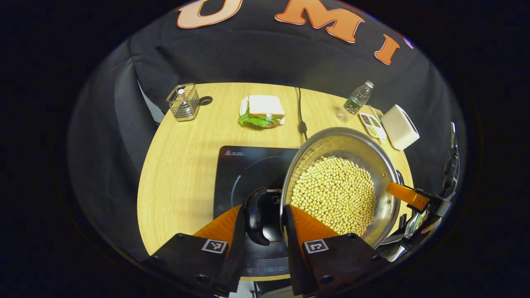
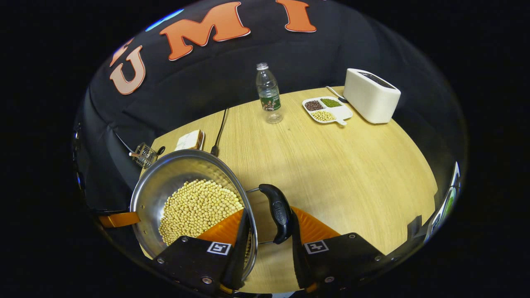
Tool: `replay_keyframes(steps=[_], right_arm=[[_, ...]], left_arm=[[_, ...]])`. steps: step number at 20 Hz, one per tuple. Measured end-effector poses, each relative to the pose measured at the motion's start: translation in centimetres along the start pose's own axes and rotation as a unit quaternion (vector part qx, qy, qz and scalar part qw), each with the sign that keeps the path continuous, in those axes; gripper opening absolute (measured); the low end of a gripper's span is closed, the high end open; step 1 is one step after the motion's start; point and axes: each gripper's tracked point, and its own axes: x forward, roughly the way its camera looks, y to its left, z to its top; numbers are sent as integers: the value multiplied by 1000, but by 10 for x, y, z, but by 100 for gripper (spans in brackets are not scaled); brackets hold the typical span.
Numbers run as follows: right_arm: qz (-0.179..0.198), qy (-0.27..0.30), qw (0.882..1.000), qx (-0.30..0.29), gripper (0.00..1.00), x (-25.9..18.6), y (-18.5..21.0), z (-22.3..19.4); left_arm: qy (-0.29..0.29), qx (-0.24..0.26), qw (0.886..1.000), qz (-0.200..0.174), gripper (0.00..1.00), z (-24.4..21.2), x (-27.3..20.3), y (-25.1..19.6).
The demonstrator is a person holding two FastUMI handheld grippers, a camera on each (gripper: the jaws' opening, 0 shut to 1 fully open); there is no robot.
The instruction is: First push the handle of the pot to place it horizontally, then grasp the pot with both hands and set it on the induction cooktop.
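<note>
- The table [image 1: 182, 165] carried, at its far left, a wire basket [image 1: 183, 102], and right of it a sandwich [image 1: 261, 111] on a small plate.
- The induction cooktop [image 1: 244, 174] lay near the table's front edge, its cord [image 1: 301, 111] running off to the far side.
- The left gripper [image 1: 263, 217] had its two fingers around the pot's left handle [image 1: 257, 215]; they looked closed on it, though contact on both sides was hard to confirm.
- The pot [image 1: 352, 142], steel and loaded with soybeans [image 1: 335, 194], appeared lifted and tilted, its left part over the cooktop's right portion and the rest over bare wood.
- In the right gripper view, the right gripper [image 2: 271, 225] straddled the pot's right handle [image 2: 278, 211]; one finger sat against the pot rim and the other beside the handle, so a firm clamp could not be told for certain.
- Farther right stood a water bottle [image 2: 268, 93], a divided dish of beans [image 2: 327, 109] and a white toaster [image 2: 370, 96].
- Judgement: the handles were already out sideways, so the two-handed carry was in hand. The next move called for shifting the pot left until centred on the cooktop, levelling it so no beans spilled, lowering it flat, then letting go.
</note>
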Motion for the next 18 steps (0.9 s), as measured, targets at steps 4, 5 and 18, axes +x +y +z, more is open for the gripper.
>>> replay_keyframes(steps=[4,5,18], right_arm=[[2,10,1000,7,50,2,30,-12],[2,11,1000,7,50,2,36,-15],[-14,25,999,24,49,13,58,-38]], left_arm=[[2,5,1000,8,53,3,-2,32],[2,6,1000,9,53,3,-3,39],[17,0,1000,9,53,2,10,63]])
